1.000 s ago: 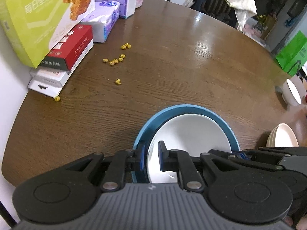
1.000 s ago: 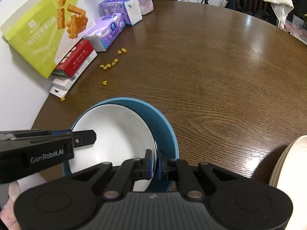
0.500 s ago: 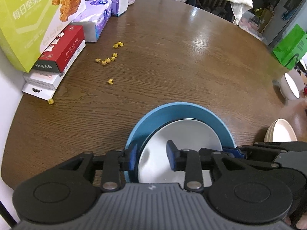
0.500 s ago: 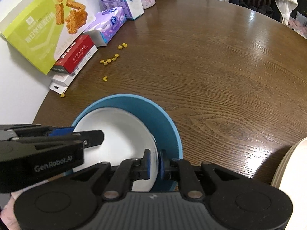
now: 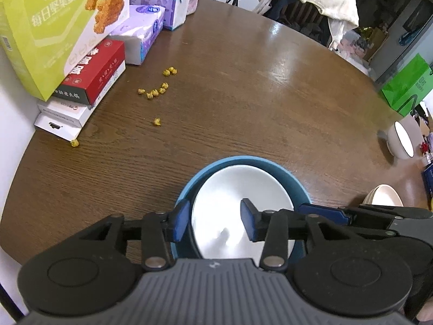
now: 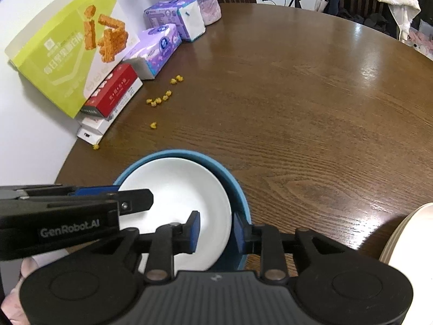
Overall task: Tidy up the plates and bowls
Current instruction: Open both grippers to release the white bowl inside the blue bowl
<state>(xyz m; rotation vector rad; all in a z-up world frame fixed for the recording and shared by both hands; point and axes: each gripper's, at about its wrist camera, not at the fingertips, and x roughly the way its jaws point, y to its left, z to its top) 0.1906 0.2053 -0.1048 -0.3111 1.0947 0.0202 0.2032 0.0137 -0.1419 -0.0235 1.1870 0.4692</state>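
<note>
A white plate (image 5: 238,189) lies nested in a larger blue plate (image 5: 270,163) on the brown round table (image 5: 243,94), near its front edge. My left gripper (image 5: 213,223) straddles the left rim of the pair. Its jaws are opening, and the blue pads (image 5: 180,223) stand clear of the rim. In the right wrist view my right gripper (image 6: 216,230) straddles the right rim of the white plate (image 6: 176,187) and blue plate (image 6: 235,189). Its jaws are opening too, with the rim loose between the pads. The left gripper's fingers (image 6: 135,197) reach in over the white plate.
A white bowl (image 5: 403,140) and a beige stack of dishes (image 5: 383,196) sit at the table's right edge. Along the left edge stand a green snack box (image 5: 54,27), a red box (image 5: 92,73) and tissue packs (image 5: 140,32). Yellow crumbs (image 5: 155,92) lie scattered nearby.
Both grippers were shut on the plates' rims a second ago. Their jaws have since spread apart and let go. The nested plates now rest on the table.
</note>
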